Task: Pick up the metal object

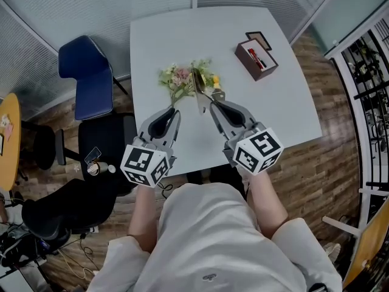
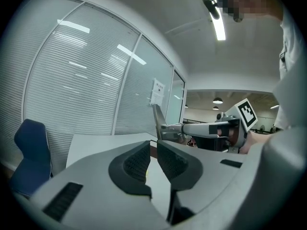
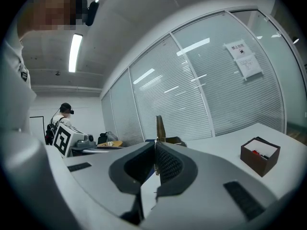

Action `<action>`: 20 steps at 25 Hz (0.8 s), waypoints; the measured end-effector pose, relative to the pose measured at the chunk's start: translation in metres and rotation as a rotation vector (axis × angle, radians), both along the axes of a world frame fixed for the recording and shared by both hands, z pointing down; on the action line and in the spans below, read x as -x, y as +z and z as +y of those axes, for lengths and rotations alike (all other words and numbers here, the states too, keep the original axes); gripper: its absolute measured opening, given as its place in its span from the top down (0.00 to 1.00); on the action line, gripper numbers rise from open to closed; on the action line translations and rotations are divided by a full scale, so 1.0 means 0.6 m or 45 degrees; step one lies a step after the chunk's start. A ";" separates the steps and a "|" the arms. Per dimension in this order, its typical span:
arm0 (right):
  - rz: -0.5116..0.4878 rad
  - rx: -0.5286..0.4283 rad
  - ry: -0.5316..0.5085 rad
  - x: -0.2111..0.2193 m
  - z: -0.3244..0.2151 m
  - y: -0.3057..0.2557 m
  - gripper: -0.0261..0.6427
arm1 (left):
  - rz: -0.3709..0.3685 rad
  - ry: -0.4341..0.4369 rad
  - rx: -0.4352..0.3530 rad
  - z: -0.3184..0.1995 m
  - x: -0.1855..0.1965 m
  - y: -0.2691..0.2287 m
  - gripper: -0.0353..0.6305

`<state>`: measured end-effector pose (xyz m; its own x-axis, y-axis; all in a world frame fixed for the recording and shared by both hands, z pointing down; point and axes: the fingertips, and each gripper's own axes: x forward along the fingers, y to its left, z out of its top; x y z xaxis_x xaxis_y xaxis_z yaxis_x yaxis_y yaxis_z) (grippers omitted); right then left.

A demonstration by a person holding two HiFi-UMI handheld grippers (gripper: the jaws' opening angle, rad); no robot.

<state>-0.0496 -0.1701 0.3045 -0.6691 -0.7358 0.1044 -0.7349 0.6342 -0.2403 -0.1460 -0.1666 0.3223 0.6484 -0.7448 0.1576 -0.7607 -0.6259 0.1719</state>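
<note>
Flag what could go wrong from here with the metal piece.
1. Right gripper pinches the metal piece by a thin edge at the jaw tips; it could pivot or slip.
2. The piece is close to the flowers in the head view; swinging it may snag them.

Holds grey two-jaw left gripper [image 1: 172, 109] forward, about level, pads a narrow gap apart, pressing on nothing. Keeps grey two-jaw right gripper [image 1: 213, 102] close beside it, angled inward, tips converging with the left's. Clamps right pads together on a thin flat metal object [image 3: 159, 128] standing upright above the jaws. Extends bare left forearm [image 1: 144, 218] and bare right forearm [image 1: 267, 202] from rolled white sleeves.
</note>
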 end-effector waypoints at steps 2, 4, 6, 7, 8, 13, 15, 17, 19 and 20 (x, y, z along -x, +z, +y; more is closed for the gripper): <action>0.004 -0.005 0.001 0.001 0.000 0.001 0.94 | -0.005 0.001 0.003 0.000 -0.001 0.003 0.87; 0.008 -0.005 -0.002 0.003 0.000 0.002 0.94 | -0.006 0.001 0.009 0.000 -0.002 0.006 0.87; 0.008 -0.005 -0.004 0.004 0.000 0.003 0.94 | -0.005 0.001 0.010 0.000 -0.002 0.006 0.88; 0.009 -0.005 -0.004 0.004 0.001 0.003 0.94 | -0.005 0.002 0.009 0.000 -0.002 0.006 0.88; 0.009 -0.004 -0.005 0.005 0.001 0.003 0.94 | -0.005 0.004 0.008 0.001 -0.002 0.005 0.88; 0.021 0.006 -0.014 0.007 0.004 0.006 0.94 | -0.005 0.012 0.006 0.001 -0.002 0.004 0.89; 0.028 0.005 -0.016 0.009 0.006 0.008 0.94 | -0.002 0.012 0.006 0.002 0.001 0.005 0.90; 0.030 0.000 -0.017 0.010 0.007 0.008 0.94 | -0.001 0.014 0.007 0.004 0.002 0.006 0.90; 0.031 -0.004 -0.019 0.011 0.007 0.007 0.94 | 0.001 0.016 0.009 0.005 0.001 0.007 0.90; 0.032 -0.005 -0.019 0.011 0.007 0.007 0.94 | 0.002 0.015 0.009 0.005 0.001 0.007 0.90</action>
<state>-0.0563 -0.1657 0.3084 -0.6775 -0.7260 0.1182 -0.7309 0.6463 -0.2194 -0.1466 -0.1634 0.3266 0.6577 -0.7358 0.1616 -0.7528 -0.6338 0.1776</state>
